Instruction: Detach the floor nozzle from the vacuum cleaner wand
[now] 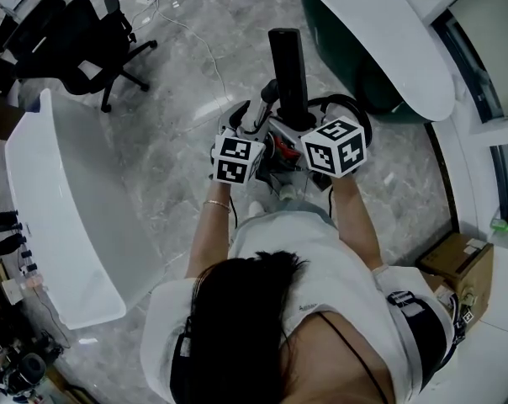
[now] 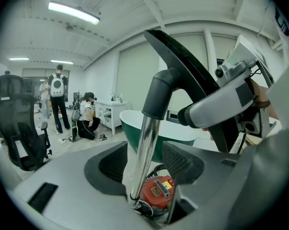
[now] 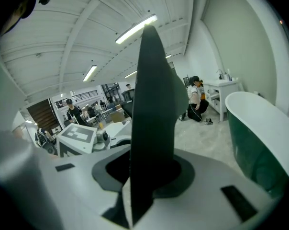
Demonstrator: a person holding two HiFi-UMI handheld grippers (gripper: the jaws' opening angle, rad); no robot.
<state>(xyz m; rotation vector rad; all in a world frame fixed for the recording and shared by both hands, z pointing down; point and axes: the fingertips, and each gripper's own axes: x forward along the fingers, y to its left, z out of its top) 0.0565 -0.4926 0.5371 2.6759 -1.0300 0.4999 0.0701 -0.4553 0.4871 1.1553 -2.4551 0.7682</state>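
left claw (image 2: 144, 163) stands with its jaws apart, the chrome wand (image 2: 148, 143) upright between the pads with a gap at the right pad. right claw (image 3: 147, 172) is clamped on the black floor nozzle (image 3: 151, 95), which rises past both claws on the far side. near the wand's foot sits the red vacuum body (image 2: 157, 191). a green-sided bathtub (image 1: 380, 49) lies right, a white bathtub (image 1: 60, 200) left.
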